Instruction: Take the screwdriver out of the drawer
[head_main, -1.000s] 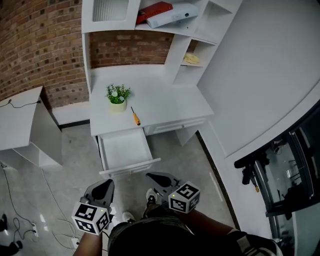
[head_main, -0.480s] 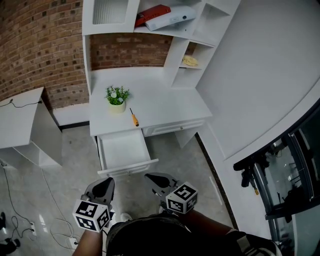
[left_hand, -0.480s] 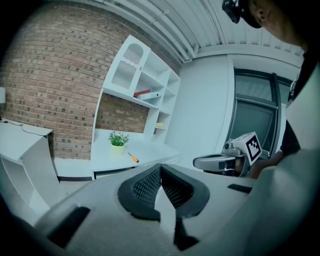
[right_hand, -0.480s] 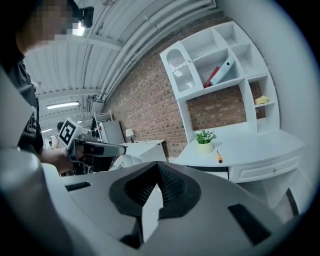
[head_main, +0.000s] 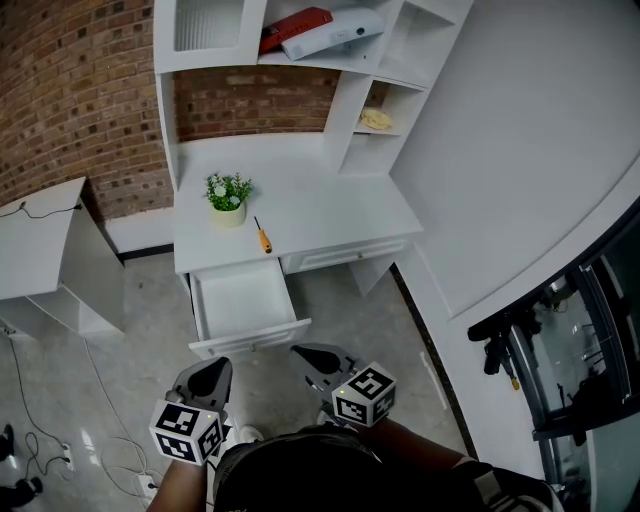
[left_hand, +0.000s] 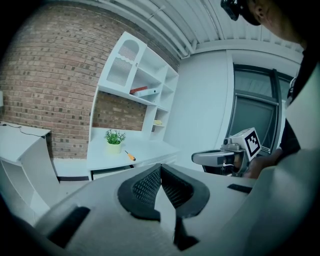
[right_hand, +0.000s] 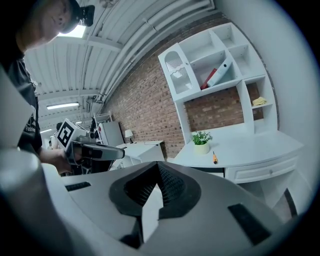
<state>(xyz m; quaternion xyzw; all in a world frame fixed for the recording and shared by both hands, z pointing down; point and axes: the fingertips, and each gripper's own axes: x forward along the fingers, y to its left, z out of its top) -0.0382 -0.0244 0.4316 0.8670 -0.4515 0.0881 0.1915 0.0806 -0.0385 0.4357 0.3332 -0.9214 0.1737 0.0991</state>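
The orange-handled screwdriver (head_main: 262, 238) lies on the white desk top (head_main: 330, 205), just right of a small potted plant (head_main: 228, 195). It also shows in the left gripper view as the screwdriver (left_hand: 130, 156) and in the right gripper view as the screwdriver (right_hand: 215, 158). Below it the drawer (head_main: 243, 300) stands pulled out, and nothing shows inside. My left gripper (head_main: 212, 366) and right gripper (head_main: 300, 350) hang low over the floor, well short of the drawer front. Both are shut with nothing between the jaws.
A shelf unit (head_main: 300, 40) with a red book and a white box rises behind the desk. A second closed drawer (head_main: 345, 255) sits to the right. A low white cabinet (head_main: 50, 250) stands at the left, with cables (head_main: 40, 450) on the floor.
The desk has slid slightly left and up in the head view as I draw back a little. Both grippers stay shut and low in front of me.
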